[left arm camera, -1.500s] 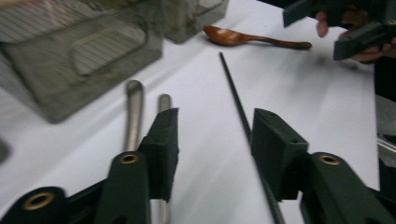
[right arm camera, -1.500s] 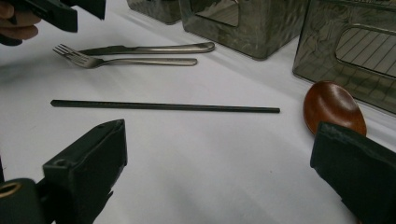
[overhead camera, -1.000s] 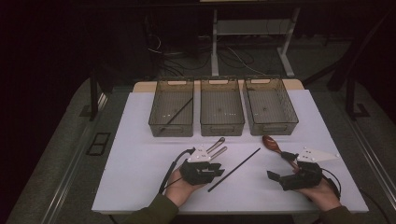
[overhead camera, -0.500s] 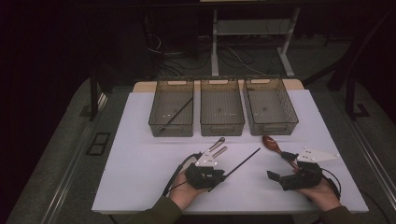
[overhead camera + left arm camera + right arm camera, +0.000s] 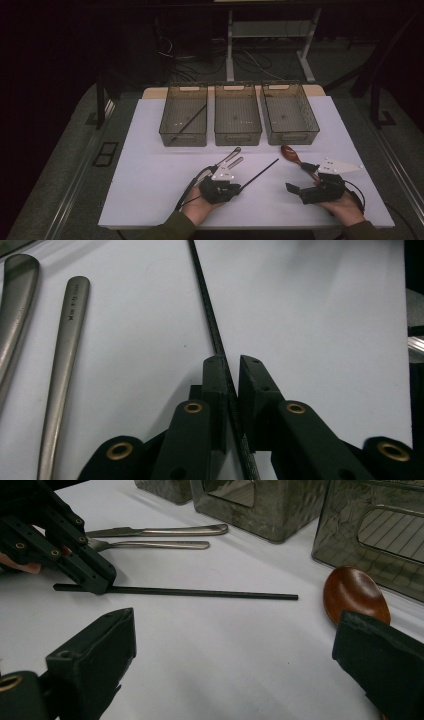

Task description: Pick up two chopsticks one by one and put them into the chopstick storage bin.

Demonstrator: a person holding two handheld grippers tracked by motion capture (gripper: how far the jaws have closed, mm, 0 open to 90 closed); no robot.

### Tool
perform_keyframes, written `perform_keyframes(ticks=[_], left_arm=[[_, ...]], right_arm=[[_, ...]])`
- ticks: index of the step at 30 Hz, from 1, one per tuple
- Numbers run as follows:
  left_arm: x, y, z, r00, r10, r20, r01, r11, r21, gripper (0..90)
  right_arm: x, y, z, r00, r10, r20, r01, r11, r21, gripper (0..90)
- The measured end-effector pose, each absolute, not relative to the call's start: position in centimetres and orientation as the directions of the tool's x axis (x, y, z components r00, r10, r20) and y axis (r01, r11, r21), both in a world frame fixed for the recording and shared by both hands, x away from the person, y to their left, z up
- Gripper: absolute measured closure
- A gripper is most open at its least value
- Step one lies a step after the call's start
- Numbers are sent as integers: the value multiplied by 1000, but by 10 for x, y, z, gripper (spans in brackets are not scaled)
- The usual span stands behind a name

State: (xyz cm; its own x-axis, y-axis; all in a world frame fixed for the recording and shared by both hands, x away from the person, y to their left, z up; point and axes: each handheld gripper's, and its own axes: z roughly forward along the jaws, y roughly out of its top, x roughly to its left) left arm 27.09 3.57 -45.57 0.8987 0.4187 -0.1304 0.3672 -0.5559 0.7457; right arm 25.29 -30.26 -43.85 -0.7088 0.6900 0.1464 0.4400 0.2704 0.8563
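Flanking chopstick (image 5: pixel 215 335): 2 metal handles (image 5: pixel 62 360), wooden spoon (image 5: pixel 354 595)

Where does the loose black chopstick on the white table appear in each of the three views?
High view: the black chopstick lies slanted at lower centre, its near end at the left tongs.
Left gripper view: it runs from top centre down between the two jaws.
Right gripper view: it lies level across the middle.
Shared landmark: the two metal handles beside it.

room: dark | floor (image 5: pixel 60 165): grey | white frame (image 5: pixel 270 30) behind, cables (image 5: pixel 200 57) on floor
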Motion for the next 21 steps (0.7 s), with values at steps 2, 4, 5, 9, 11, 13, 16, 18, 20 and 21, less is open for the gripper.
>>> perform_keyframes(ticks=[2,4,5,9,11,13,16,18,20,21], left_arm=[[271,36,-455,901,415,-124,361,-563,743,821],[271,36,-455,900,420,-114,357,-566,743,824],[271,36,-455,900,422,-111,357,-566,743,825],[271,37,-454,895,439,-82,349,-575,740,835],[272,38,-454,895,439,-74,347,-583,735,841],[273,38,-454,886,453,-94,368,-566,738,844],[274,39,-454,888,453,-85,363,-573,735,847],[275,40,-454,887,455,-84,363,-571,736,848],[276,41,-454,885,455,-96,370,-565,738,849],[276,42,-453,885,454,-100,372,-563,738,849]], right_arm=[[253,-303,-439,-709,690,147,440,270,856,32],[253,-303,-438,-707,692,147,441,268,857,32],[253,-303,-438,-708,691,148,441,269,856,32],[253,-303,-439,-708,691,146,440,271,856,32],[253,-303,-439,-708,691,146,440,270,856,32],[253,-303,-438,-708,691,147,440,269,857,32],[253,-303,-438,-708,691,146,440,270,857,32],[253,-303,-438,-708,691,146,439,269,857,32],[253,-303,-438,-707,691,147,440,268,857,32],[253,-303,-438,-707,691,147,439,266,858,32]])
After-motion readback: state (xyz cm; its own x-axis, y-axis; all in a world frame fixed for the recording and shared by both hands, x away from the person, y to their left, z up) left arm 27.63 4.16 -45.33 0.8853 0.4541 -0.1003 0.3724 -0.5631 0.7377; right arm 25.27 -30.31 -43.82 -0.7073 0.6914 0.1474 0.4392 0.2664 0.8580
